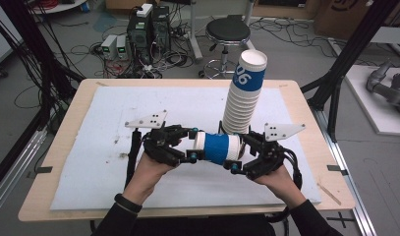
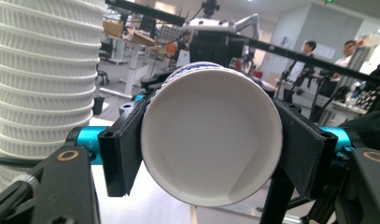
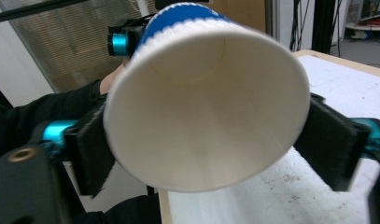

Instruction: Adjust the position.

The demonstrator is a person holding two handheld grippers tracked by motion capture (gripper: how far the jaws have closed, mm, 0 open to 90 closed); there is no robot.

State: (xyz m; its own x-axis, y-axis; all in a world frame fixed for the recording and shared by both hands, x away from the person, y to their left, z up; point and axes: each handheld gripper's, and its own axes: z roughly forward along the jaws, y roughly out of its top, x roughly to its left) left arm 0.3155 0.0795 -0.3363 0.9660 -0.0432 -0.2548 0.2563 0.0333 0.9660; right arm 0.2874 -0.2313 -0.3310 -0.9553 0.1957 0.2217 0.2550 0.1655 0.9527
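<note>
Forearms in dark sleeves enter at the bottom edge of the high view, one hand on each gripper. Left gripper [image 1: 190, 144] and right gripper [image 1: 237, 155] face each other above the near half of the white foam mat [image 1: 109, 105], with a single paper cup [image 1: 218, 148] lying sideways between them, off the mat surface.

Cup: white rim bands, blue ribbed sleeve round the middle. Its narrow closed end points to the left gripper, its wide open mouth to the right gripper.

Left gripper view: the cup's flat white base [image 2: 211, 137] faces the camera, and the two black jaws sit tight against its sides, left and right. Jaws closed on the cup; grip is firm.

Right gripper view: the cup's open mouth [image 3: 204, 109] faces the camera, slightly blurred. Black jaws flank the rim on both sides, standing wide. The right-hand pad appears to meet the rim; contact on the left-hand side cannot be made out clearly. Whether this claw presses on the cup or merely brackets it, I cannot tell.

Just behind the held cup, a tall stack of cups [image 1: 242, 96] stands upright on the mat, leaning slightly right, top cup bearing a blue band with white print.

Farther off: wooden table [image 1: 65, 135] under the mat, then a black stool [image 1: 227, 32] and computer towers [image 1: 148, 29] on the floor.
</note>
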